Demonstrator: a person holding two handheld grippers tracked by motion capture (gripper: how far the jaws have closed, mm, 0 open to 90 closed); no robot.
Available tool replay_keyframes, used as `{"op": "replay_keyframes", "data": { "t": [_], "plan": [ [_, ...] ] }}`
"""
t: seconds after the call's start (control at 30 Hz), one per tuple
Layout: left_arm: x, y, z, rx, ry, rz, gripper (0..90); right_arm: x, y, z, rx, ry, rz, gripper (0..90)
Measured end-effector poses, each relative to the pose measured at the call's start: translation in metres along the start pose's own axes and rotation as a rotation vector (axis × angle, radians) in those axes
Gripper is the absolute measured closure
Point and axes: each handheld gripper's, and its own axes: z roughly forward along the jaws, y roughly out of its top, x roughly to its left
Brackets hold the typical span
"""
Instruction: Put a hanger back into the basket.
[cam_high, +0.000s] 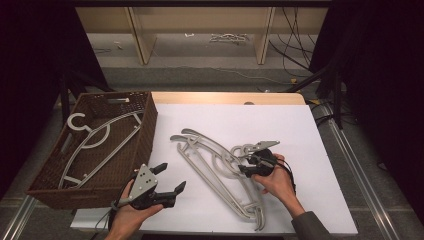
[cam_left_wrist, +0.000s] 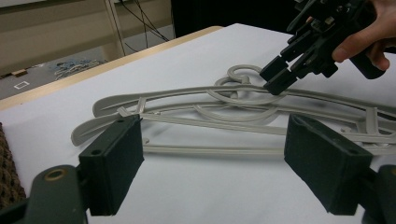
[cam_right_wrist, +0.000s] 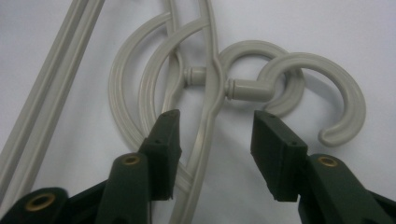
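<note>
Left gripper (cam_high: 168, 180), jaws wide and empty, idles beside the basket (cam_high: 47, 182). Right gripper (cam_right_wrist: 212, 135) straddles, half-open, the top hanger (cam_right_wrist: 211, 93) right of the basket: light, rigid, slick; best grasped near the hook neck.

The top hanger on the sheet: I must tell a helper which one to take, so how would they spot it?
On the white sheet right of the basket lie two stacked grey hangers. The top hanger is the one the right gripper straddles near its hook; the other lies beneath it.

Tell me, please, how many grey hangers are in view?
3: one in the wicker basket, hanger; two stacked on the white table, top hanger, lower. More may be hidden.
</note>
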Motion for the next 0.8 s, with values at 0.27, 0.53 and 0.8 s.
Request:
{"op": "replay_keyframes", "data": {
  "t": [0.27, 0.53, 0.8],
  "plan": [
    [-0.001, 0.000, 0.000, -0.002, -0.003, 0.000, 20.1, -0.002, 0.006, 0.008, 0.044, 0.013, -0.003, 59.5],
    [-0.001, 0.000, 0.000, 0.009, 0.000, 0.005, 20.7, -0.004, 0.008, 0.018, 0.088, 0.016, 0.022, 63.8],
    [-0.001, 0.000, 0.001, 0.012, -0.001, 0.000, 21.5, -0.006, 0.011, 0.021, 0.106, -0.002, 0.000, 74.7]
  ]
}}
